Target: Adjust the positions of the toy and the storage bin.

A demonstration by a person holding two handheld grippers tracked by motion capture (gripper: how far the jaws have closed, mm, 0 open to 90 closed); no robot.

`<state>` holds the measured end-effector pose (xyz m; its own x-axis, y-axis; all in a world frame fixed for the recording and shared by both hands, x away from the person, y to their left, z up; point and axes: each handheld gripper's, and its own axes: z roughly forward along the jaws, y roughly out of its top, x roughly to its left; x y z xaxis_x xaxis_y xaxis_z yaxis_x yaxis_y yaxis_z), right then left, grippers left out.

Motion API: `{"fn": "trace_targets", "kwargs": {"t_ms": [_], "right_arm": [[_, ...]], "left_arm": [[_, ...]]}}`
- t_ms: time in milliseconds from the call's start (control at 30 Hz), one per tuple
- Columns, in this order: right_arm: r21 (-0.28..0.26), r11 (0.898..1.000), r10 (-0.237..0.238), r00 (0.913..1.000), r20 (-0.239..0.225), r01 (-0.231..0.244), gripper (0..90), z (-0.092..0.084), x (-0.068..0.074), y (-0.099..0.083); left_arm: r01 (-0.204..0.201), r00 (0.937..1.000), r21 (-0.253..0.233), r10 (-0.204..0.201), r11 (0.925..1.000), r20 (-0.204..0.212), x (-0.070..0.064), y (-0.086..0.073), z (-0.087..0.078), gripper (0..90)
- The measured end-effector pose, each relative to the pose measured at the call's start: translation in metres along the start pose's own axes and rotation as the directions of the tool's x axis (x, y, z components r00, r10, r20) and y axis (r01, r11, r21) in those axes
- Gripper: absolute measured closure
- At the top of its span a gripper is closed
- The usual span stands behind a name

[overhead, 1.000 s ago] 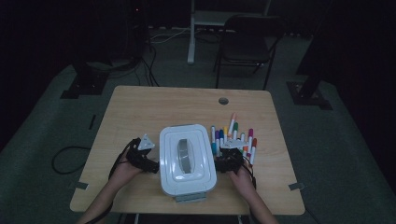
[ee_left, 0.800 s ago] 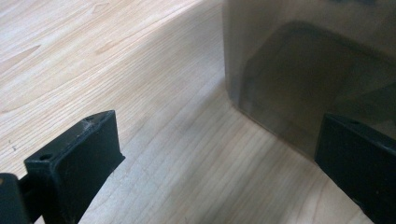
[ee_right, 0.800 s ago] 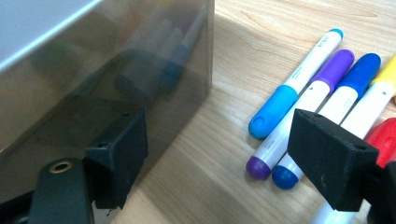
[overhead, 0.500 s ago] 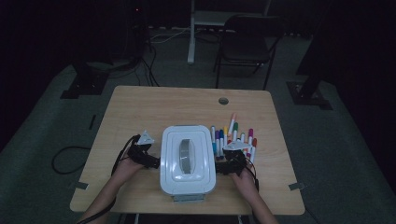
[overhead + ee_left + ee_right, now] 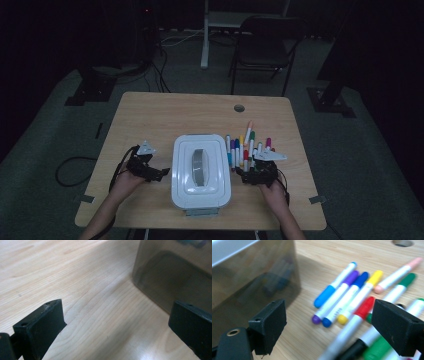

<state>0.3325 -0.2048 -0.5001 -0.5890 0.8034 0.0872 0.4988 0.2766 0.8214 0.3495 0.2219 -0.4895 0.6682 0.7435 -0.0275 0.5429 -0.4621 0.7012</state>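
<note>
A white lidded box (image 5: 201,170) with a grey handle on its lid stands on the wooden table (image 5: 150,115), near the front edge. My left gripper (image 5: 161,174) lies just left of the box, open, with only bare wood between its jaws (image 5: 117,315). The box's tinted wall (image 5: 175,272) is ahead to the right. My right gripper (image 5: 241,175) is just right of the box and has been opening; it holds nothing (image 5: 329,322). The box wall (image 5: 249,277) is at its left. Several coloured markers (image 5: 245,147) lie beyond it (image 5: 352,297).
A cable hole (image 5: 239,107) is near the table's far edge. A dark chair (image 5: 262,40) and a desk leg (image 5: 204,35) stand on the floor behind the table. Cables trail on the floor at the left (image 5: 70,167).
Both grippers have drawn a little outward from the box's sides, the right one toward the markers. The box rests in nearly the same place.
</note>
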Motion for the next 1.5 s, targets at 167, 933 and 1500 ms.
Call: {"fn": "trace_targets", "kwargs": {"t_ms": [167,933,1500], "right_arm": [[-0.002,1.000,0.008,0.9984,0.057,-0.007,13.0,-0.015,-0.017,-0.007],[0.035,0.995,0.091,0.9821,0.165,-0.098,13.0,-0.047,-0.078,-0.065],[0.072,0.991,0.101,0.9818,0.161,-0.114,13.0,-0.052,-0.085,-0.085]], "left_arm": [[0.005,0.9996,-0.076,-0.008,0.9971,-0.029,-0.005,0.008,-0.030,0.9],[-0.076,0.9517,-0.256,0.147,0.9637,0.270,-0.079,0.055,-0.068,1.0],[-0.177,0.9403,-0.088,0.195,0.9802,0.279,-0.111,0.076,-0.022,0.9]]}}
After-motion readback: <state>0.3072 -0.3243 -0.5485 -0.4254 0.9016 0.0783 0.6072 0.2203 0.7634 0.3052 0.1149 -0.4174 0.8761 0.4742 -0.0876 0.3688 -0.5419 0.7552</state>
